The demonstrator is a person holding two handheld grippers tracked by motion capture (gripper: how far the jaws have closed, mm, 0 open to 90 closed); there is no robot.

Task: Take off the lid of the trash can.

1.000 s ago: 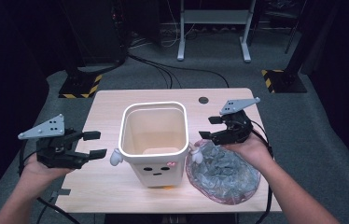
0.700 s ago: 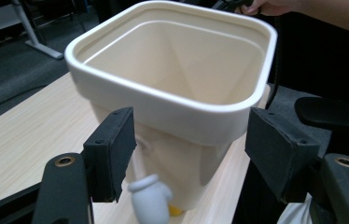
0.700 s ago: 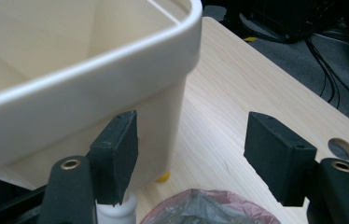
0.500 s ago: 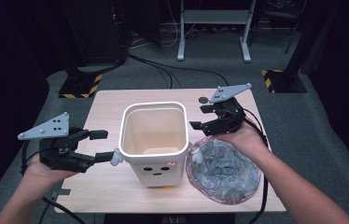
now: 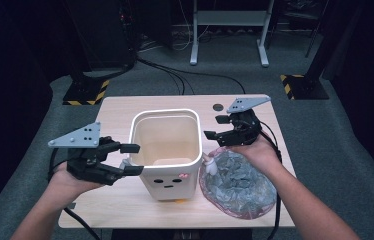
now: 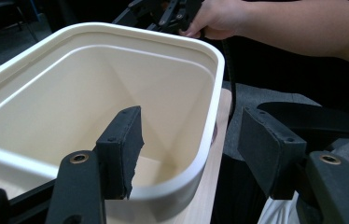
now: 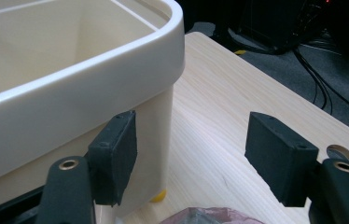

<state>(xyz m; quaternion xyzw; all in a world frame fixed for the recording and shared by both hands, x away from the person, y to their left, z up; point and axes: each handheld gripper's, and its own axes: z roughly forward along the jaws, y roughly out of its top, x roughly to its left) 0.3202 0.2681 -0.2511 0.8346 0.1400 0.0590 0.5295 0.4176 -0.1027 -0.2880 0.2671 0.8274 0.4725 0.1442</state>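
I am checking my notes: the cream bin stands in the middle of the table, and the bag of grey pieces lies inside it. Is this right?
Not quite. The bin is empty; the bag of grey pieces lies on the table beside it, under the right gripper. The high view shows this.

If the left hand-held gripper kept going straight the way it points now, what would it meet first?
Most likely the cream bin: the left hand-held gripper points at its near wall, and the rim already lies between its open jaws, though depth is hard to judge.

Overhead light falls brightly on the desk (image 5: 125,200) between the 2 claws, while the room beyond them sinks into near-black. The high view is soft and grainy. Each claw's near pads blur slightly; shadows stay faint.
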